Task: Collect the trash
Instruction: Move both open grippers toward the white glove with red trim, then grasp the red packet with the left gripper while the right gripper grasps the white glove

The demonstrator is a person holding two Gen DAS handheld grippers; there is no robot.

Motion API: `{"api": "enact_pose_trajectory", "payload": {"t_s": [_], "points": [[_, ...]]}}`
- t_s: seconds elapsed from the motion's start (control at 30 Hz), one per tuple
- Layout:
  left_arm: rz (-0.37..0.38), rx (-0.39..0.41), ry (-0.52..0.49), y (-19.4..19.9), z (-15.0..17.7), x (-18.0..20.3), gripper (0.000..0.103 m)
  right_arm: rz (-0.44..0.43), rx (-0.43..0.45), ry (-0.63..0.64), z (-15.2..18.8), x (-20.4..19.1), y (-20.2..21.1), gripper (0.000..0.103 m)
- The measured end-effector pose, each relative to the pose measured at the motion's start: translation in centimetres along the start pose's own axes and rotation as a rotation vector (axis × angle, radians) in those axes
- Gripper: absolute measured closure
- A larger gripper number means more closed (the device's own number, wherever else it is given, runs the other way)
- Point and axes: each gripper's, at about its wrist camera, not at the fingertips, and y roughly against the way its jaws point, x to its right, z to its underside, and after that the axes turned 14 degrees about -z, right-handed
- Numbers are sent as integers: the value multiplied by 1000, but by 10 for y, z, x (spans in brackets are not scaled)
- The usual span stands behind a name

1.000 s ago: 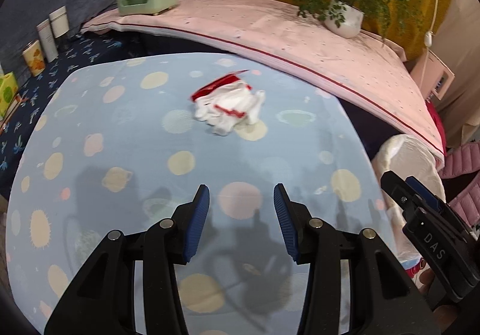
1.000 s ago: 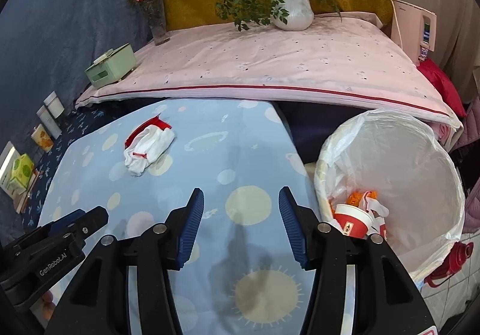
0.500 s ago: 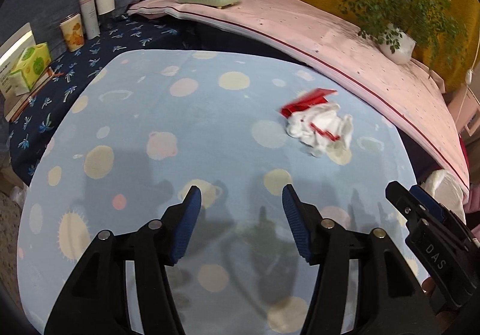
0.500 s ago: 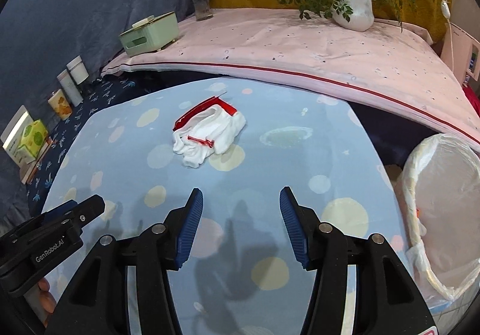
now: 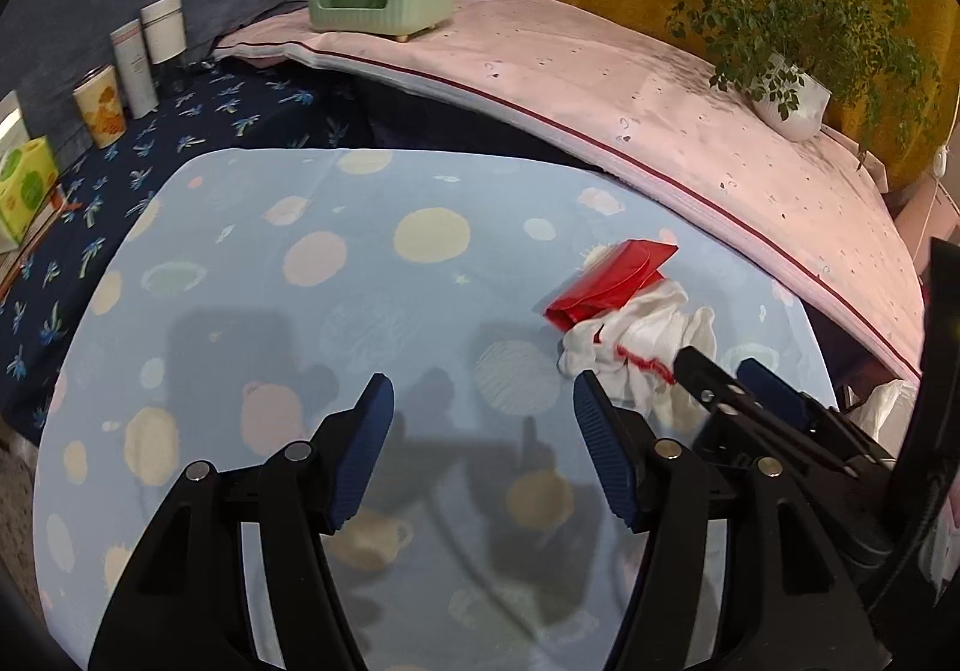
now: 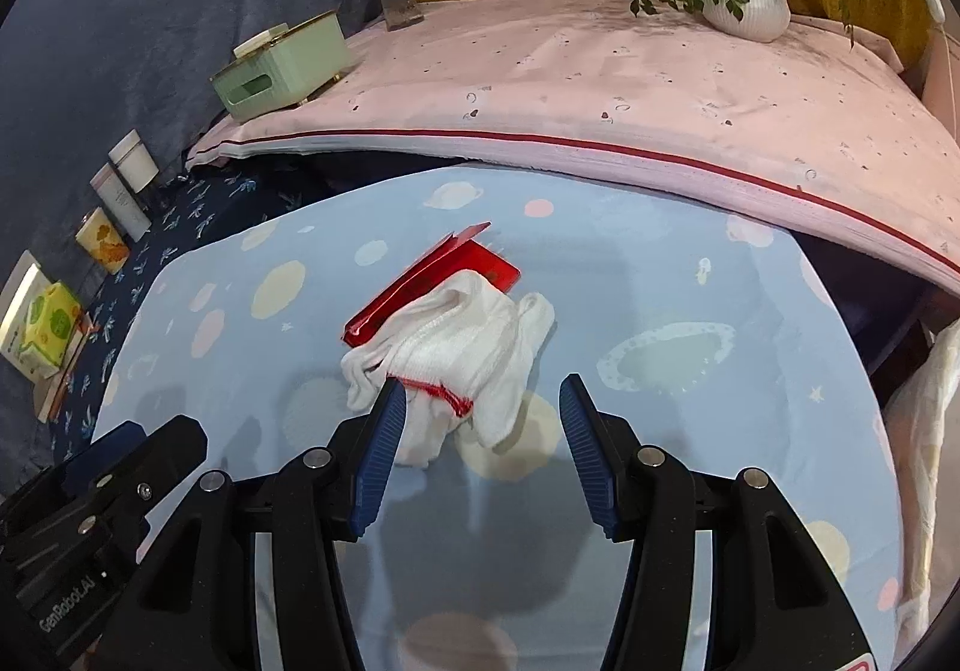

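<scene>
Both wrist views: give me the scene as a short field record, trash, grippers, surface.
trash: white glove with red cuff lying partly over a flat red packet
surface: blue cloth with planet print, on which the trash lies
left gripper: jaws have just been opening, nothing between them, trash off to its right
right gripper: open, glove's near edge between the fingertips, pads not pressing on it
bin bag: white edge at the right of the cloth
held: nothing

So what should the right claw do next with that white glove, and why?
Probably ease the right gripper forward and down, then close on the white glove: its jaws are open, and the glove lies loose on the blue cloth just ahead.
</scene>
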Motion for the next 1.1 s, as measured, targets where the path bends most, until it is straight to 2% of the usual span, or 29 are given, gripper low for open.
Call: {"api": "enact_pose_trajectory", "payload": {"t_s": [0.1,0.13,0.17,0.2,0.23,0.27,0.43,0.67,0.7,0.77,0.8,0.83,0.87,0.9,0.93,1.0,1.1], "points": [[5,-7,-11,-11,-6,7,40,5,-22,-8,-3,7,-19,51],[8,-11,-17,-15,-7,10,40,3,-37,-16,-2,11,-26,60],[12,-14,-21,-19,-7,12,40,0,-45,-21,-1,14,-29,75],[15,-17,-25,-22,-8,15,40,-9,-60,-22,1,18,-32,84],[19,-20,-29,-25,-8,18,40,-28,-59,-18,4,20,-31,92],[25,-20,-33,-27,-9,21,40,-30,-47,-18,5,22,-27,96],[56,10,-50,-34,-13,40,31,-5,7,-49,12,36,2,96],[32,54,-83,-57,-28,66,30,40,27,-90,10,59,20,96],[29,56,-87,-61,-29,68,32,38,27,-94,10,61,20,96],[34,49,-91,-66,-30,72,44,37,26,-100,9,63,18,96],[39,42,-92,-69,-30,73,52,33,24,-105,9,64,16,96],[47,33,-92,-72,-30,75,65,31,25,-108,10,64,15,96],[55,28,-95,-73,-29,76,72,29,25,-110,10,64,14,96],[56,25,-100,-74,-28,77,86,25,25,-112,10,64,13,96],[52,22,-108,-74,-27,79,95,21,25,-115,10,64,12,96],[54,17,-117,-73,-24,80,102,18,23,-118,10,63,10,96],[44,24,-129,-64,-20,80,103,14,27,-119,11,61,13,96]]}}
